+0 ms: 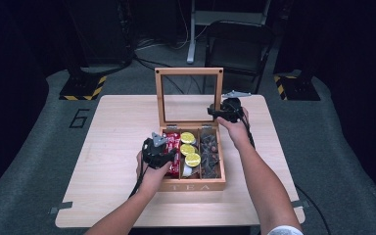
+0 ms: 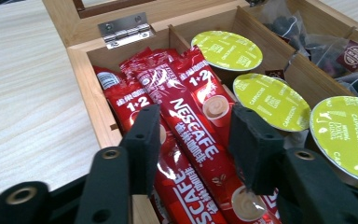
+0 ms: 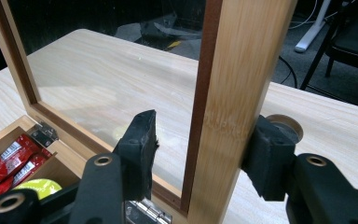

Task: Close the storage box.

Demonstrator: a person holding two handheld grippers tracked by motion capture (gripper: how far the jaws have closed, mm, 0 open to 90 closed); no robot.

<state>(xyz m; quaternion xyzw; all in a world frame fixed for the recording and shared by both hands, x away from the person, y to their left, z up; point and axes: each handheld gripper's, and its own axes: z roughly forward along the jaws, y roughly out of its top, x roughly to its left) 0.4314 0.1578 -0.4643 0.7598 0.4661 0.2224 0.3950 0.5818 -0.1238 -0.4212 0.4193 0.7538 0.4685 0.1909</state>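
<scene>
A wooden tea box stands open on the table, its glass lid upright. Red Nescafe sachets fill its left compartment, yellow-green capsules the middle one, dark tea bags the right one. My left gripper reaches down into the left compartment, jaws open and straddling the top sachet, one pad along each of its long edges. My right gripper is shut on the right post of the lid frame, one jaw on the glass side and one on the outer side.
The light wooden table extends left of the box and behind the lid. A dark folding chair and cables stand on the floor beyond the table's far edge. A metal hinge joins lid and box.
</scene>
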